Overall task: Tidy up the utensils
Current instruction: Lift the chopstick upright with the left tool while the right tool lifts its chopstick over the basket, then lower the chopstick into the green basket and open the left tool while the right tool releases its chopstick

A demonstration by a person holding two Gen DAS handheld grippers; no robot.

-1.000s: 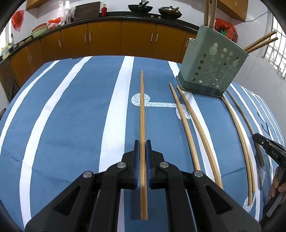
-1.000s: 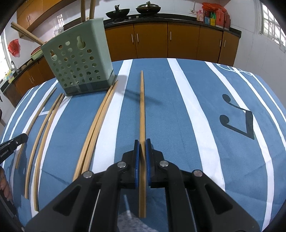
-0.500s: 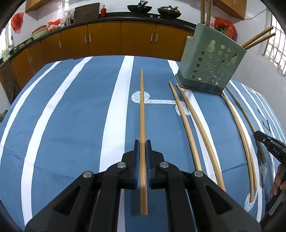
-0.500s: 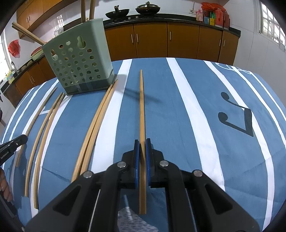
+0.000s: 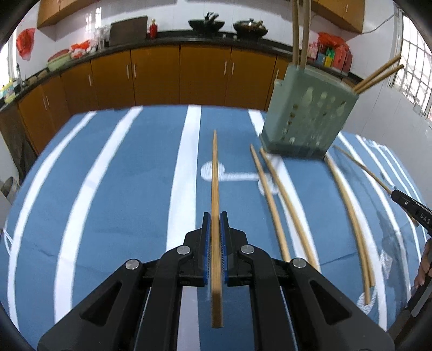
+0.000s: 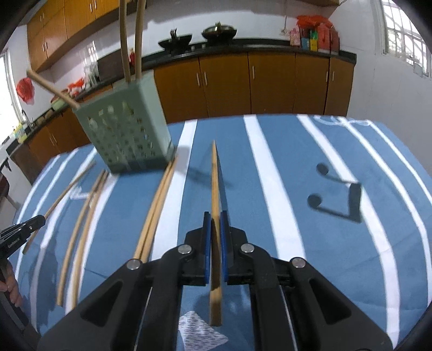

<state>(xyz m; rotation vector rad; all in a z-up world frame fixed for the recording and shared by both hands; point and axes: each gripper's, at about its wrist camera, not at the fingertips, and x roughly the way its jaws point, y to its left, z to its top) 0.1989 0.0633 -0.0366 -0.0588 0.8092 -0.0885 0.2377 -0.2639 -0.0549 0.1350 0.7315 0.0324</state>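
My left gripper (image 5: 215,216) is shut on a wooden chopstick (image 5: 215,175) that points forward above the blue striped tablecloth (image 5: 121,175). My right gripper (image 6: 215,216) is shut on another wooden chopstick (image 6: 215,178), also held above the cloth. A green perforated utensil holder (image 5: 307,113) stands ahead right in the left wrist view and ahead left in the right wrist view (image 6: 127,132), with several chopsticks standing in it. Several loose chopsticks (image 5: 272,194) lie on the cloth beside the holder; they also show in the right wrist view (image 6: 156,205).
Orange kitchen cabinets (image 5: 162,75) with a dark counter holding woks (image 5: 206,24) run behind the table. The right gripper's tip (image 5: 410,205) shows at the right edge of the left view, the left gripper's tip (image 6: 24,229) at the left edge of the right view.
Both grippers have risen and tilted up with their chopsticks; the table looks lower and the cabinets fill more of both views. The holder appears closer and blurred.
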